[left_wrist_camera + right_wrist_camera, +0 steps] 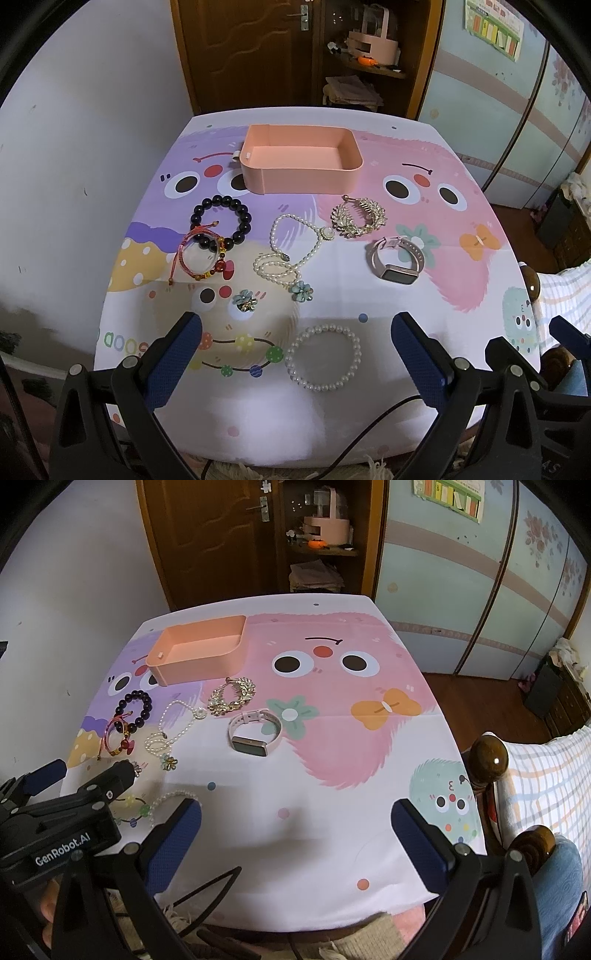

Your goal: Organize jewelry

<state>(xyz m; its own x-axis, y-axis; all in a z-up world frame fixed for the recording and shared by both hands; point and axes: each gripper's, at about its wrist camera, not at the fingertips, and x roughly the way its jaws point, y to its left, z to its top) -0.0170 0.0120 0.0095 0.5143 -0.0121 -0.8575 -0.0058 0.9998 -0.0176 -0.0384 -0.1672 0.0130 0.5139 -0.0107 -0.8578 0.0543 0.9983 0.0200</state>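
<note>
Nothing is sorted yet, as far as I can judge: the pink tray point(301, 173) at the far side of the table point(332, 424) is w/o any item inside, and all jewelry lies on the cartoon cloth in front of it. At left the dark bead bracelet point(221, 222) touches the red cord bracelet point(201, 258); in the middle are the pearl necklace point(291, 243) w/ its blue flower clip point(302, 291) and a second small flower piece point(245, 301); the gold leaf brooch point(358, 218) sits just before the tray, and the pink smart watch point(397, 260) is to the right. The white pearl bracelet point(323, 358) is nearest, between the fingers of the left gripper point(295, 350), which is spread wide and holds nothing. The right gripper point(295, 834) is also wide apart and holds nothing, over bare cloth at the near right. So approx. all pieces are left to move. Room is good: the right half of the table is free, but the near edge is close under both tools, and a wooden bed post point(489, 760) stands just beside the right edge.
</note>
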